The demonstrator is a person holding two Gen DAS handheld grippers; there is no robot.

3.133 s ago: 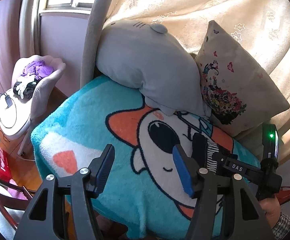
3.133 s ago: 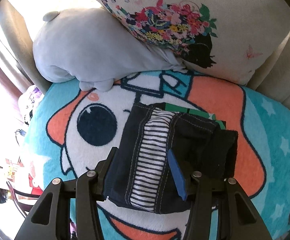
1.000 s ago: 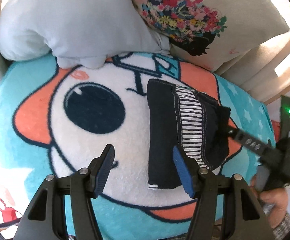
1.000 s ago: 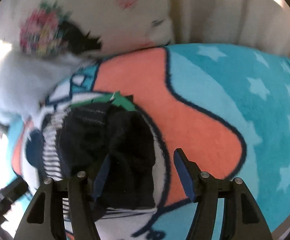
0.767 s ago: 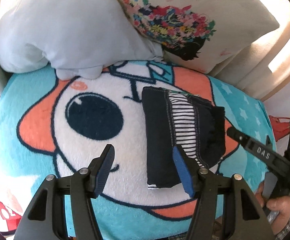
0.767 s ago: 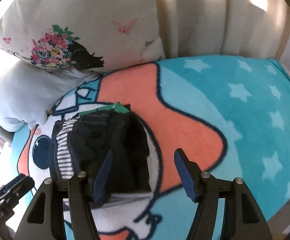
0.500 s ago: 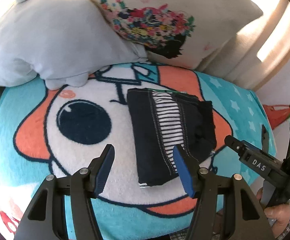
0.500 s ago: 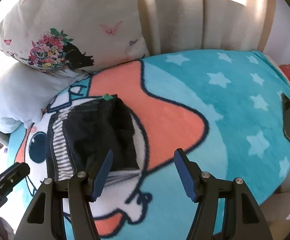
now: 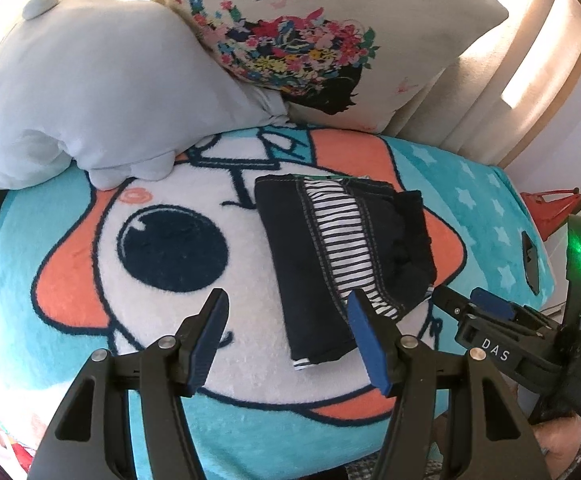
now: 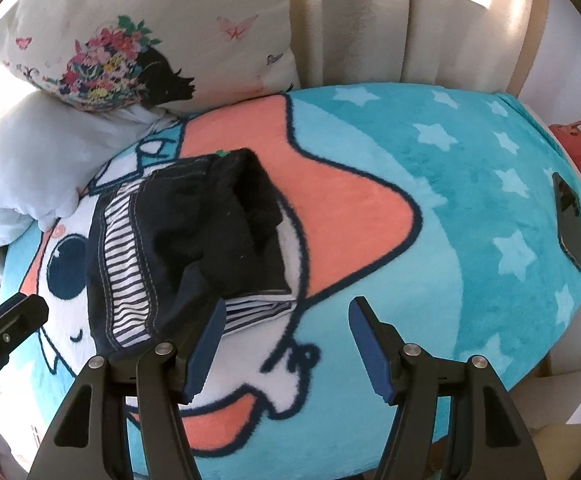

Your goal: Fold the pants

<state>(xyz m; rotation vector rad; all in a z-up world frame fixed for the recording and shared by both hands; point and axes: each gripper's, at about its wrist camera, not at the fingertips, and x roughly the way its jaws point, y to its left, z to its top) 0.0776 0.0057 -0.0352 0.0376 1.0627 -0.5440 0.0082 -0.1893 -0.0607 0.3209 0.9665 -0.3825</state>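
My left gripper [image 9: 286, 334] and right gripper [image 10: 286, 340] both stand spread apart with nothing between their pads. The folded pants [image 9: 342, 256] lie just past my left fingertips, centre-right in that view, on the cartoon blanket [image 9: 70, 356]. A phone [image 10: 568, 220] rests at the right view's right edge.

Blanket [image 10: 430, 184] right of the folded pants [image 9: 330, 256] is lying bare; pillows [image 9: 90, 80] are blocking right behind them.
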